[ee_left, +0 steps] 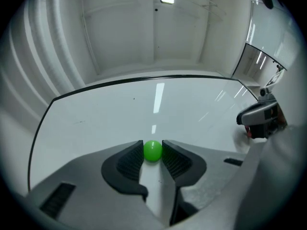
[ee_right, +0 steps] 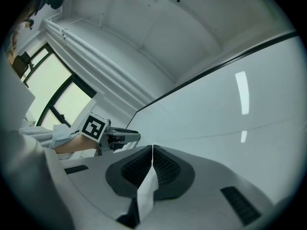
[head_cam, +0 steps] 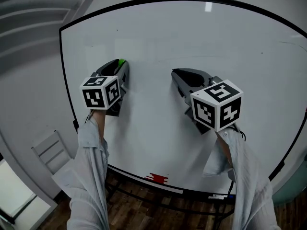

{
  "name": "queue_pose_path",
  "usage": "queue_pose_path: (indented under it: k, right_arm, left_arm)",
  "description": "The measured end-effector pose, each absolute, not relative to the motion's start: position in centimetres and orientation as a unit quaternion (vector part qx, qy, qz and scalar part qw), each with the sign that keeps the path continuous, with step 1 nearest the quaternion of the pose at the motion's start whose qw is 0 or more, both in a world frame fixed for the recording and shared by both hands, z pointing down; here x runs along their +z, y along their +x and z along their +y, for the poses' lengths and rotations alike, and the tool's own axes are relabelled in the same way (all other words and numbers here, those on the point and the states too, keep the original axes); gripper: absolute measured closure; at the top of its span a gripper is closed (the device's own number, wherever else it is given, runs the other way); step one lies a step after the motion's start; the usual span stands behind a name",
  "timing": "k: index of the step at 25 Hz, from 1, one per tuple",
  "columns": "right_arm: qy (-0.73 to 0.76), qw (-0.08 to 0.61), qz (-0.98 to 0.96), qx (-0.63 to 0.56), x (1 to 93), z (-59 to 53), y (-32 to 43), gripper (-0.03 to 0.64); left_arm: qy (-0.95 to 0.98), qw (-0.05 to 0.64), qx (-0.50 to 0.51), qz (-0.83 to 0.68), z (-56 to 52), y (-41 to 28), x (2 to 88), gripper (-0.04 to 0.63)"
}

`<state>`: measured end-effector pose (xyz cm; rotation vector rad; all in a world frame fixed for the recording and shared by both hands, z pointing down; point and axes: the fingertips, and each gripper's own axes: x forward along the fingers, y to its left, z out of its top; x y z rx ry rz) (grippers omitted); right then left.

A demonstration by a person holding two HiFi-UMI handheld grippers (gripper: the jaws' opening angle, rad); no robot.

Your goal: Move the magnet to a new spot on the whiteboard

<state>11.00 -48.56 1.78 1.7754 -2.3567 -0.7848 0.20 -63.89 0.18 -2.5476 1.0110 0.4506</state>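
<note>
The left hand-held gripper (ee_left: 153, 153), on a raised, sleeved forearm, points slightly upward at the whiteboard (head_cam: 201, 37), its jaws clamped on a green magnet (ee_left: 153, 150) in the board's upper left area. Whether the magnet touches the surface is unclear. The right hand-held gripper (ee_right: 152, 150) hovers beside it, jaws together and empty.

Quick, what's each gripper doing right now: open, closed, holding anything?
Left gripper: closed on the green magnet.
Right gripper: closed, nothing between its jaws.
</note>
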Motion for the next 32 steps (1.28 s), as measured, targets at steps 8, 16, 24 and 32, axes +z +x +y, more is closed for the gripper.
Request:
queue_pose_path:
  k: [8, 16, 24, 32]
  right_arm:
    - [0.578, 0.036, -0.770, -0.268, 0.9, -48.1, 10.7, 0.588]
    - [0.579, 0.030, -0.771, -0.262, 1.4, -48.2, 10.8, 0.588]
    - [0.576, 0.026, -0.774, -0.263, 1.7, -48.0, 10.9, 0.588]
    - [0.581, -0.001, -0.776, -0.247, 2.9, -46.6, 11.6, 0.588]
  left_arm:
    - [-0.901, 0.186, 0.158, 0.358, -63.2, 0.4, -0.2, 0.471]
    - [-0.912, 0.175, 0.143, 0.342, -63.1, 0.3, 1.0, 0.336]
    - [-0.917, 0.155, 0.142, 0.338, -63.2, -0.6, 2.8, 0.336]
    - [-0.930, 0.138, 0.144, 0.307, -60.6, -0.6, 5.3, 0.336]
